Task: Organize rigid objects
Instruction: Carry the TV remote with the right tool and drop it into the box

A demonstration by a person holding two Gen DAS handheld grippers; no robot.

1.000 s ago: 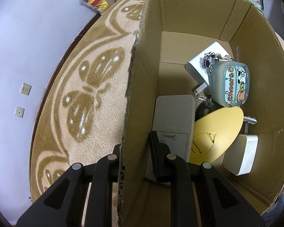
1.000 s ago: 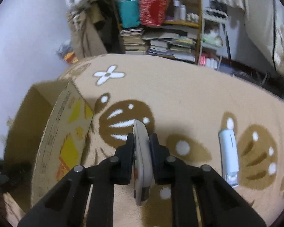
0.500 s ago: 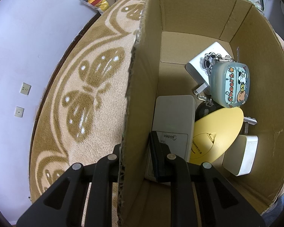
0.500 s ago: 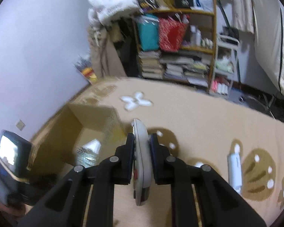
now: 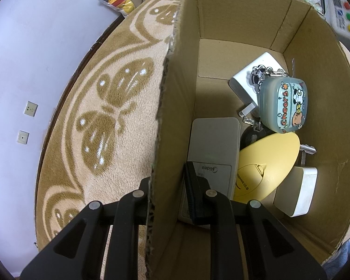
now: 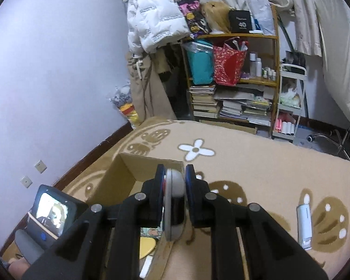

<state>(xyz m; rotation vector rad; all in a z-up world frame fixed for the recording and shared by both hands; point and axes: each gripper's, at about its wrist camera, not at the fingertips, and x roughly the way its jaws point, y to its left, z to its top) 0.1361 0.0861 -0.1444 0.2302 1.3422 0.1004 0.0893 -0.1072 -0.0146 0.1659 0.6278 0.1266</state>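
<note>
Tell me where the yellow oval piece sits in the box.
In the left wrist view, the yellow oval piece lies on the cardboard box floor, right of the Midea remote, below the Cheers case.

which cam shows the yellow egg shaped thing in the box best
The left wrist view. There the yellow egg-shaped thing lies nearly whole inside the cardboard box, partly over the Midea remote. The right wrist view shows only a yellow sliver below the right tongs.
</note>
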